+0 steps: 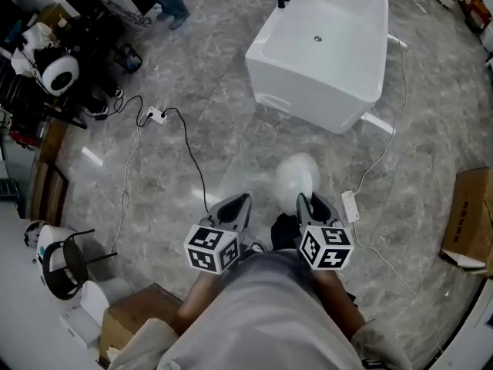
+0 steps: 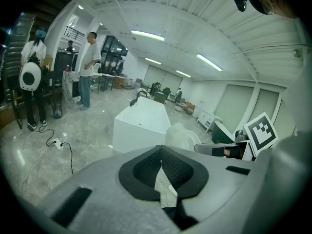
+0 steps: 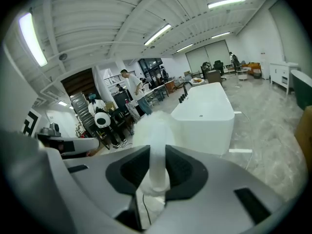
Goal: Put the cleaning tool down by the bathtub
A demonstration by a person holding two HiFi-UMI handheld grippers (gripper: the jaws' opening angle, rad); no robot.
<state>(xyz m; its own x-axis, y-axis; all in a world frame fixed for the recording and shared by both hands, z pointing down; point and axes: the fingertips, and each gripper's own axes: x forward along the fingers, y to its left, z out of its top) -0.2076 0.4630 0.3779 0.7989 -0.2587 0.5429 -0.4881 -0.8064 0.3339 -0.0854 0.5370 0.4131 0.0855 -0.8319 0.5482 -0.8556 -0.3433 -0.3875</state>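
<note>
While the right tool (image 1: 310,203) pinches the white cleaner (image 1: 296,177) by its slim handle, the fluffy head ahead looks light and soft. The bathtub (image 1: 323,48) stands well beyond, and the left tool (image 1: 241,203) is pressed together, empty.

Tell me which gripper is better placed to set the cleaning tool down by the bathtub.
Right. The right gripper clamps the white cleaning tool and faces the bathtub; the left gripper is shut, holding nothing.
</note>
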